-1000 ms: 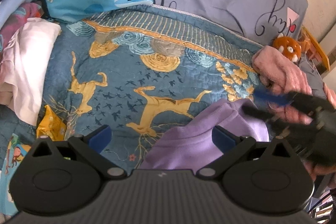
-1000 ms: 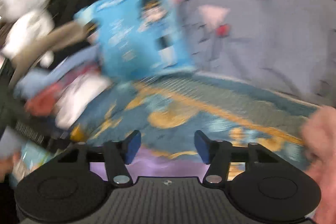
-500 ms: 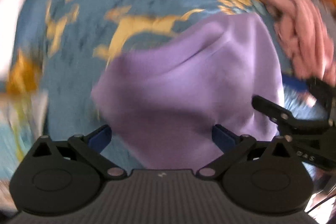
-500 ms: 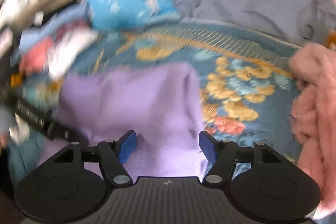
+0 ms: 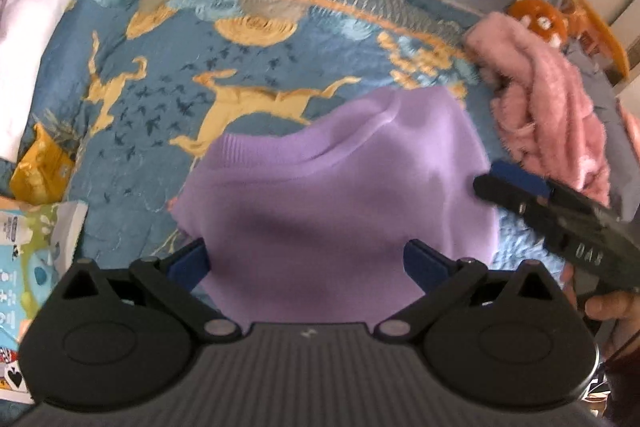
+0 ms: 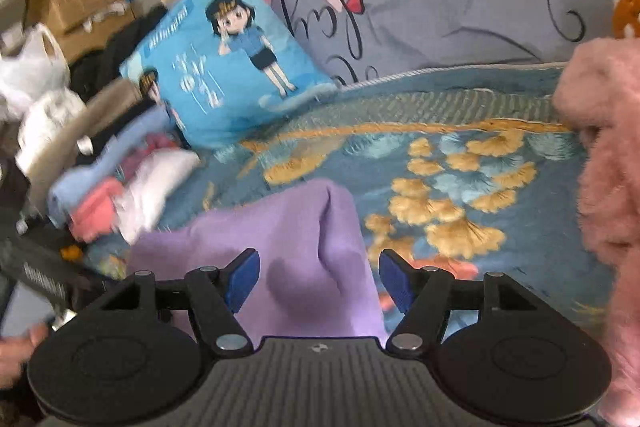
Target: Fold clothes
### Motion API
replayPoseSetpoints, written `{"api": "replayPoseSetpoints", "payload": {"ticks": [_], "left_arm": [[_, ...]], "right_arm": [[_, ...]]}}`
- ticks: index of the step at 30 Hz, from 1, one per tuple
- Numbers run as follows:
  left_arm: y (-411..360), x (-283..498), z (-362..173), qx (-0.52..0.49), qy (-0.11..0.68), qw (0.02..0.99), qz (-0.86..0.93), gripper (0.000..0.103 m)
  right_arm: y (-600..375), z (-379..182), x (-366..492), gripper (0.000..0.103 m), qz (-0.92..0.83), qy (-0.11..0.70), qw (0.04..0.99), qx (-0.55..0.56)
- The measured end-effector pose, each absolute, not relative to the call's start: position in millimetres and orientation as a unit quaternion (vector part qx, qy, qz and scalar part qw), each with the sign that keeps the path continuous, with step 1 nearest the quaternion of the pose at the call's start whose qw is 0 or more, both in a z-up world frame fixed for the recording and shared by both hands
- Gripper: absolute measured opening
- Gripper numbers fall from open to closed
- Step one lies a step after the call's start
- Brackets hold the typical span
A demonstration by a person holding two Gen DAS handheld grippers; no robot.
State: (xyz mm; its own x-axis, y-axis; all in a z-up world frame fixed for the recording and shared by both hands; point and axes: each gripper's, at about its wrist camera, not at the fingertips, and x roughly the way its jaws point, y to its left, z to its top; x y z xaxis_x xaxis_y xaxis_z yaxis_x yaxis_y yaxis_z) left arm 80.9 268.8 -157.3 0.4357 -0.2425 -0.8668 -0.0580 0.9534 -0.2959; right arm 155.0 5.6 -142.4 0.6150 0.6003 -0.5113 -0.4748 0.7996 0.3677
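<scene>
both tools (image 5: 306,263) (image 6: 320,281) gape, seemingly untouching, over purple sweater (image 5: 340,195).

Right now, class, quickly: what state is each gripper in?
Left gripper: open, holding nothing, above the lilac knitted sweater.
Right gripper: open, holding nothing; the sweater's raised fold lies between its blue pads, apparently untouched.

Both tongs are lower over the bed than a second ago, and the purple sweater (image 5: 340,195) now fills the space between their open jaws
</scene>
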Motion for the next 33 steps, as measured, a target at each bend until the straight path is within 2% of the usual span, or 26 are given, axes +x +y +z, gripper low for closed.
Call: {"api": "replayPoseSetpoints", "payload": {"ticks": [3,6,7,9,10,11,20,22,25,27,30,32,33], "left_arm": [[266,84,-162,-0.131,0.538,0.831,-0.051,0.103],[263,89,-168,-0.128,0.543,0.829,-0.050,0.103],[262,90,-169,-0.128,0.543,0.828,-0.050,0.103],[262,92,-170,-0.128,0.544,0.828,-0.050,0.103],[263,93,-171,-0.131,0.546,0.826,-0.049,0.103],[263,93,-171,-0.133,0.547,0.825,-0.049,0.103],[263,93,-171,-0.133,0.547,0.825,-0.050,0.103],[264,93,-171,-0.136,0.548,0.824,-0.050,0.103],[265,93,-172,-0.138,0.549,0.823,-0.051,0.103],[264,94,-173,-0.137,0.550,0.823,-0.052,0.103],[264,94,-171,-0.138,0.545,0.825,-0.053,0.103],[265,95,-172,-0.139,0.548,0.823,-0.052,0.103],[265,95,-172,-0.140,0.549,0.822,-0.052,0.103]], "right_arm": [[10,-150,173,0.072,0.330,0.311,0.883,0.120],[19,-161,189,0.070,0.356,0.330,0.867,0.110],[23,-163,192,0.065,0.366,0.341,0.859,0.106],[24,-159,186,0.048,0.376,0.321,0.865,0.086],[22,-156,183,0.024,0.381,0.308,0.868,0.077],[17,-153,182,0.011,0.386,0.305,0.867,0.084],[-12,-139,190,0.010,0.510,0.279,0.783,0.223],[-13,-151,202,0.010,0.554,0.298,0.723,0.284],[-15,-182,225,0.012,0.498,0.354,0.722,0.324],[-16,-201,241,0.020,0.415,0.402,0.760,0.298],[-17,-193,238,0.027,0.405,0.385,0.777,0.289],[-14,-177,230,0.044,0.391,0.364,0.807,0.252],[-14,-167,225,0.045,0.376,0.346,0.827,0.234]]}}
